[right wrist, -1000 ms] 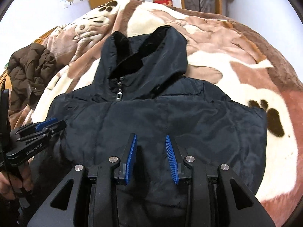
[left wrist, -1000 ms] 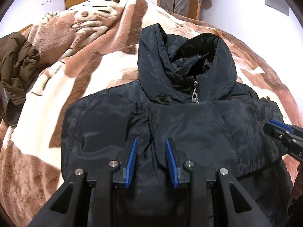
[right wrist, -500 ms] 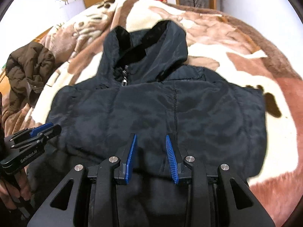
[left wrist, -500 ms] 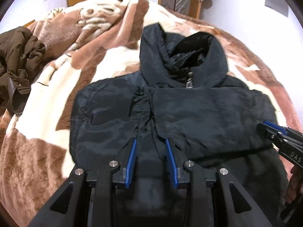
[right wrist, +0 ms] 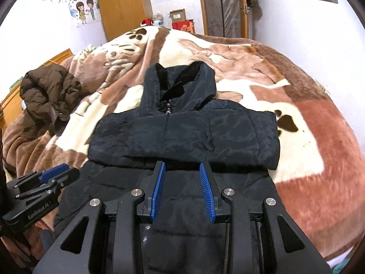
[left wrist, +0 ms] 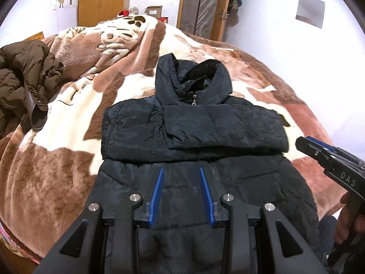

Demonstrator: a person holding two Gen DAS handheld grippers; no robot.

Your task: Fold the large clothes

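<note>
Brown jacket [left wrist: 25, 80] crumpled on paw-print blanket [left wrist: 68, 159]; wooden wardrobe [right wrist: 118, 6] behind.

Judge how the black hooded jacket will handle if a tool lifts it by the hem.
The black jacket looks puffy, so probably light yet bulky. Its shiny shell may slip. The sleeves folded across its chest would likely flop open.
</note>
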